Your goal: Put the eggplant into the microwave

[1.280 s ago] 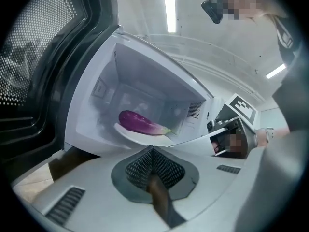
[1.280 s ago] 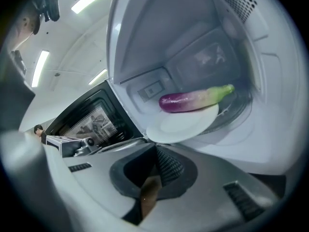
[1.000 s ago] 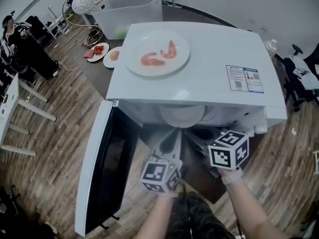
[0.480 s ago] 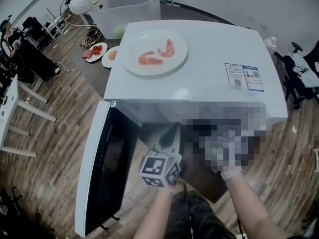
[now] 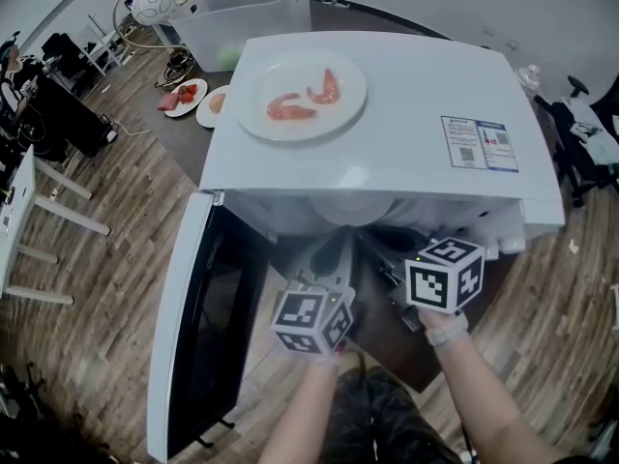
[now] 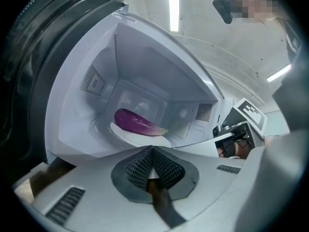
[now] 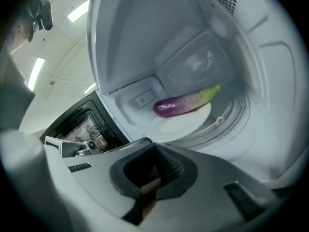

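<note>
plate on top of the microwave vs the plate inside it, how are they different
The top plate sits out on the roof of the microwave; the inner plate sits in its cavity. The top plate carries two pink shrimp; the inner plate carries one purple eggplant. The shrimp lie well inside the top plate's rim; the eggplant spans nearly all of the inner plate. Both are white and round.

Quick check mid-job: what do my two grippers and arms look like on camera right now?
The left gripper and right gripper both have pale grey plastic shells with slotted vents and dark pads textured like mesh. Each carries a white cube printed with black square markers: left cube, right cube. The forearms show no sleeves. A pale band circles the right wrist.
</note>
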Action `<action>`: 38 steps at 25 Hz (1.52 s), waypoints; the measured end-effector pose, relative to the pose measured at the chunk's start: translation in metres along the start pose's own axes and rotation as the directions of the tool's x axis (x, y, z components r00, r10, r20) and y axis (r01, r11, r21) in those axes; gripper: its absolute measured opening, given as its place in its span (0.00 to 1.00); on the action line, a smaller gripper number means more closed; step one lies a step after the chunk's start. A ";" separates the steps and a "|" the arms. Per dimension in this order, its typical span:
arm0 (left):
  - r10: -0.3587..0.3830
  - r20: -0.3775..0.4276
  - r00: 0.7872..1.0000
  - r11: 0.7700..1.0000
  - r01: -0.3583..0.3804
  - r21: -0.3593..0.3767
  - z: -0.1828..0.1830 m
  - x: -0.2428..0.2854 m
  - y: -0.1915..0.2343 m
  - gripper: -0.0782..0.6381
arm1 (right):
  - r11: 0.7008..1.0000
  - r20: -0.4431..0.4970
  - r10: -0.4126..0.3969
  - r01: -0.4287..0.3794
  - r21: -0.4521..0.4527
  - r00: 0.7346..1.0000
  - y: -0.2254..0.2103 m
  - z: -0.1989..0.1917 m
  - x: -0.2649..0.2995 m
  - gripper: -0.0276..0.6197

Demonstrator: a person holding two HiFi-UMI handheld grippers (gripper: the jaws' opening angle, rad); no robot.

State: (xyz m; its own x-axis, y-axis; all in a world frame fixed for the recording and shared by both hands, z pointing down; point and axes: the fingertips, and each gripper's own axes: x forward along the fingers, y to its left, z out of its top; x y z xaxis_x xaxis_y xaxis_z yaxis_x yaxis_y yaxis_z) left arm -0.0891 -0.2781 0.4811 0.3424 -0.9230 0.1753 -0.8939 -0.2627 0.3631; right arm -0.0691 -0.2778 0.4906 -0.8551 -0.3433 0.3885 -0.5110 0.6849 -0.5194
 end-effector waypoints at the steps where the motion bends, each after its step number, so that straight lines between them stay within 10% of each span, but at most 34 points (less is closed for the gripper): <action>1: 0.000 0.000 1.000 1.000 0.000 -0.005 0.000 0.000 0.001 0.11 | 1.000 0.003 0.001 -0.001 0.005 1.000 0.000 0.000 0.000 0.04; 19: -0.021 0.004 1.000 0.997 0.021 -0.069 0.000 -0.004 0.004 0.11 | 0.996 0.093 0.042 -0.049 0.076 0.995 0.006 0.009 -0.005 0.04; 30: -0.101 0.055 0.993 0.994 0.103 -0.046 -0.008 -0.042 -0.024 0.11 | 0.948 0.269 0.269 -0.303 0.095 0.925 0.060 0.003 -0.048 0.05; 38: -0.248 -0.093 0.964 0.967 0.251 0.031 -0.043 -0.088 -0.083 0.11 | 0.963 0.045 0.269 -0.270 0.010 0.962 0.088 -0.065 -0.096 0.04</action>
State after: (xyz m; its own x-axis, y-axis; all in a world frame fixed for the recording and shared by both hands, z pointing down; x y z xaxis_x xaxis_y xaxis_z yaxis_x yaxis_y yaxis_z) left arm -0.0328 -0.1629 0.4753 0.5785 -0.7989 0.1644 -0.7877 -0.4949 0.3669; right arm -0.0260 -0.1424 0.4569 -0.9641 -0.1746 0.2001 -0.2622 0.7456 -0.6127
